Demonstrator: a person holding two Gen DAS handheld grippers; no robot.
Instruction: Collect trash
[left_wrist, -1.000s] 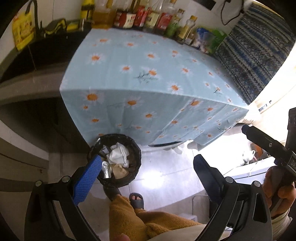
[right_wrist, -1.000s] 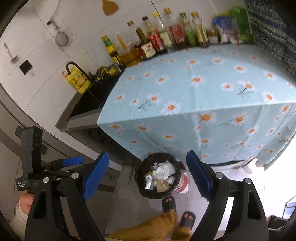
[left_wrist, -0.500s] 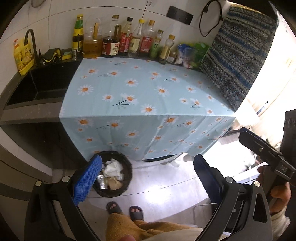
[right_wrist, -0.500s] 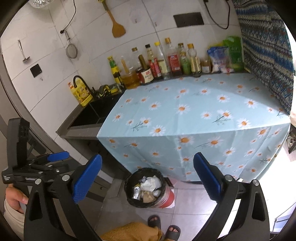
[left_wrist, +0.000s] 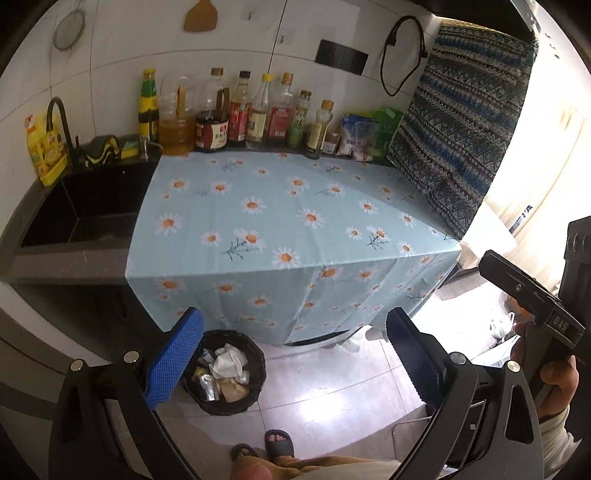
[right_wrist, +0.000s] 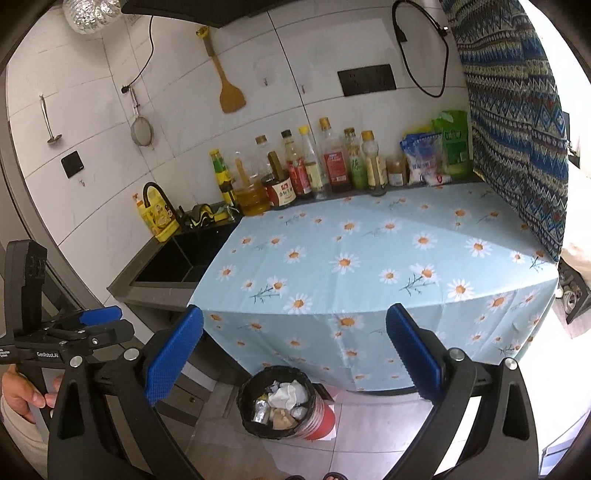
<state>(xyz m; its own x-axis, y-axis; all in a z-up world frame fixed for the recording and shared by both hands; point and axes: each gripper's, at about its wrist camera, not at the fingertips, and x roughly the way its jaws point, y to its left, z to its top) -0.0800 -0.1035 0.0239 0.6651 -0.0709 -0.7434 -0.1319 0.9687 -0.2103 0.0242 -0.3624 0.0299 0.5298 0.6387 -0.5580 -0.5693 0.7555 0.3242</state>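
Observation:
A black-lined trash bin (left_wrist: 259, 363) stands on the floor in front of the table, holding crumpled white paper (left_wrist: 228, 360) and foil scraps. My left gripper (left_wrist: 293, 332) hangs open and empty well above it, the bin showing beside its left finger. The right wrist view has the same bin (right_wrist: 246, 387) with its red side low between the fingers of my right gripper (right_wrist: 294, 325), which is wide open and empty, high above it. White paper (right_wrist: 289, 392) lies on top of the trash. The daisy-print tablecloth (left_wrist: 288, 221) (right_wrist: 369, 258) has nothing on it.
Several sauce bottles (left_wrist: 240, 114) and bags line the wall behind the table. A black sink (left_wrist: 85, 210) is at the left, a patterned cloth (left_wrist: 465, 122) at the right. The person's slippered feet (left_wrist: 279, 441) stand on the tiled floor near the bin.
Both grippers have risen and tipped upward, so the bin has shrunk and dropped lower in each view and the wall has come into sight. The right jaws have spread wider.

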